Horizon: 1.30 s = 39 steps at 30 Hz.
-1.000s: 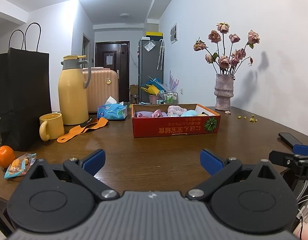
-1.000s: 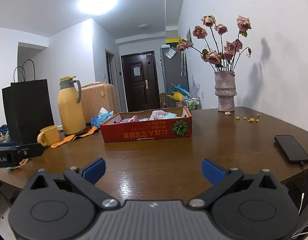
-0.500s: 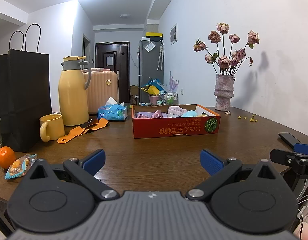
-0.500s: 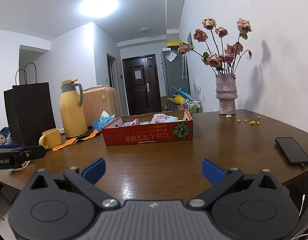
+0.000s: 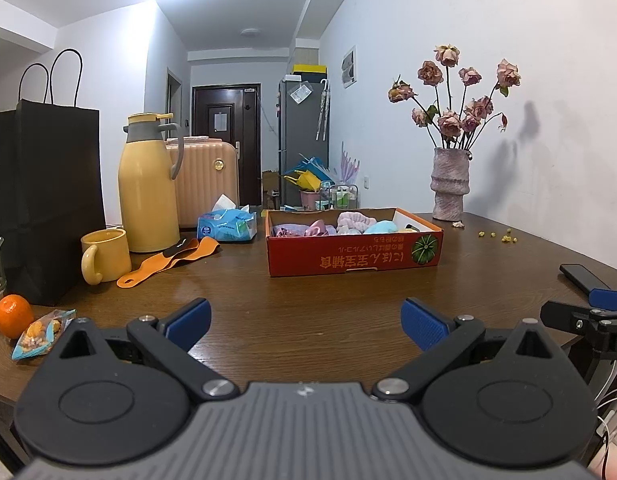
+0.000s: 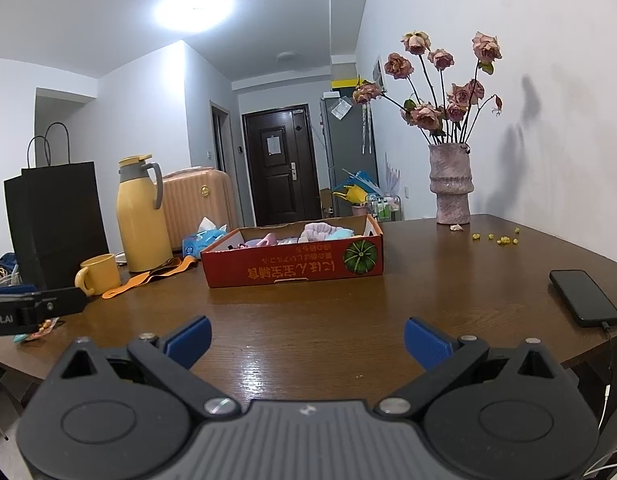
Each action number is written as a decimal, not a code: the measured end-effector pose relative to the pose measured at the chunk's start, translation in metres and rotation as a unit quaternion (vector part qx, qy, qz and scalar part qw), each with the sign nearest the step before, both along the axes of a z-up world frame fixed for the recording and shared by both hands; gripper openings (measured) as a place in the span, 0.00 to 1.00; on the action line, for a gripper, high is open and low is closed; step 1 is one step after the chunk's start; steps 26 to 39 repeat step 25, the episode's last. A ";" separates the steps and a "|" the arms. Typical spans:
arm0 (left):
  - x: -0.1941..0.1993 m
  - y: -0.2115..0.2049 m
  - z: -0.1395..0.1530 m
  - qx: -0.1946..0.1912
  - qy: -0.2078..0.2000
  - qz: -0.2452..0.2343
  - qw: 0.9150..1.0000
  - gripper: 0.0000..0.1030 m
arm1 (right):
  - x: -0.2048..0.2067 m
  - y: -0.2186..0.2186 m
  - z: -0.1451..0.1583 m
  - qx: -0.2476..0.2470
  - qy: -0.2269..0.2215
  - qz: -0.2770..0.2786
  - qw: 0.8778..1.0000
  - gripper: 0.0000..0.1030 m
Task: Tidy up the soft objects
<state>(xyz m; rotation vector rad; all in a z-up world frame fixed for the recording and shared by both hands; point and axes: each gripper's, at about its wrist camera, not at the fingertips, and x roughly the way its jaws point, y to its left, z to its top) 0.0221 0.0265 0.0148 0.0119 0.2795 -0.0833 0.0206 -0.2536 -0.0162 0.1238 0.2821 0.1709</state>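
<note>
Pastel soft objects (image 5: 348, 225) fill the red box (image 5: 354, 258) (both tongs gape empty).

Pastel soft items (image 5: 350, 225) fill red box (image 5: 354, 257).

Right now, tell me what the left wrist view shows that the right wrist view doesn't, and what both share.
Only the left wrist view shows the orange beside the snack packet. Only the right wrist view shows the whole phone with its plugged cable. Both show the red box of soft items, the yellow jug, the mug, the flower vase, and an open, empty claw: left claw, right claw.
</note>
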 end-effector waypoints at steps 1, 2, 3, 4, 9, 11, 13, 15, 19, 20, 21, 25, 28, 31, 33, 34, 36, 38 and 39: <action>0.000 0.000 0.000 0.000 0.000 0.000 1.000 1.00 | 0.000 0.000 0.000 0.001 0.001 0.000 1.000 1.00; 0.000 0.000 0.000 0.000 0.000 0.000 1.000 1.00 | 0.000 0.000 0.000 0.002 0.002 0.000 1.000 1.00; 0.000 0.000 0.000 0.000 0.001 0.000 1.000 1.00 | 0.000 -0.001 0.001 0.002 0.001 0.000 1.000 1.00; 0.000 0.000 0.000 0.000 0.000 -0.001 1.000 1.00 | 0.000 0.000 0.001 0.001 0.001 0.000 1.000 1.00; -0.001 0.002 0.002 -0.004 0.001 -0.004 1.000 1.00 | 0.000 0.000 0.001 0.001 -0.001 -0.001 1.000 1.00; -0.001 0.003 0.002 -0.004 -0.002 -0.005 1.000 1.00 | 0.000 -0.001 0.001 0.002 -0.001 -0.001 1.000 1.00; -0.002 0.003 0.002 -0.003 -0.006 -0.002 1.000 1.00 | 0.000 -0.001 0.001 0.002 -0.001 -0.001 1.000 1.00; -0.003 0.001 0.003 -0.003 -0.010 -0.002 1.000 1.00 | 0.000 -0.001 0.001 0.001 -0.001 0.000 1.000 1.00; -0.004 0.000 0.003 -0.003 -0.013 -0.002 1.000 1.00 | 0.000 -0.001 0.001 0.002 -0.002 0.000 1.000 1.00; -0.004 0.000 0.003 -0.003 -0.013 -0.003 1.000 1.00 | 0.001 -0.001 0.001 0.002 -0.001 0.000 1.000 1.00; -0.004 0.000 0.003 -0.003 -0.012 -0.003 1.000 1.00 | 0.001 -0.001 0.001 0.001 -0.001 0.000 1.000 1.00; -0.004 -0.001 0.003 -0.002 -0.013 -0.003 1.000 1.00 | 0.001 -0.001 0.001 0.002 -0.001 0.000 1.000 1.00; -0.004 -0.001 0.003 -0.002 -0.013 -0.003 1.000 1.00 | 0.001 -0.001 0.001 0.002 -0.001 0.000 1.000 1.00; -0.004 -0.001 0.003 -0.002 -0.013 -0.003 1.000 1.00 | 0.001 -0.001 0.001 0.002 -0.001 0.000 1.000 1.00; -0.004 -0.001 0.003 -0.002 -0.013 -0.003 1.000 1.00 | 0.001 -0.001 0.001 0.002 -0.001 0.000 1.000 1.00; -0.004 -0.001 0.003 -0.002 -0.013 -0.003 1.000 1.00 | 0.001 -0.001 0.001 0.002 -0.001 0.000 1.000 1.00; -0.004 -0.001 0.003 -0.002 -0.013 -0.003 1.000 1.00 | 0.001 -0.001 0.001 0.002 -0.001 0.000 1.000 1.00; -0.004 -0.001 0.003 -0.002 -0.013 -0.003 1.000 1.00 | 0.001 -0.001 0.001 0.002 -0.001 0.000 1.000 1.00; -0.004 -0.001 0.003 -0.002 -0.013 -0.003 1.000 1.00 | 0.001 -0.001 0.001 0.002 -0.001 0.000 1.000 1.00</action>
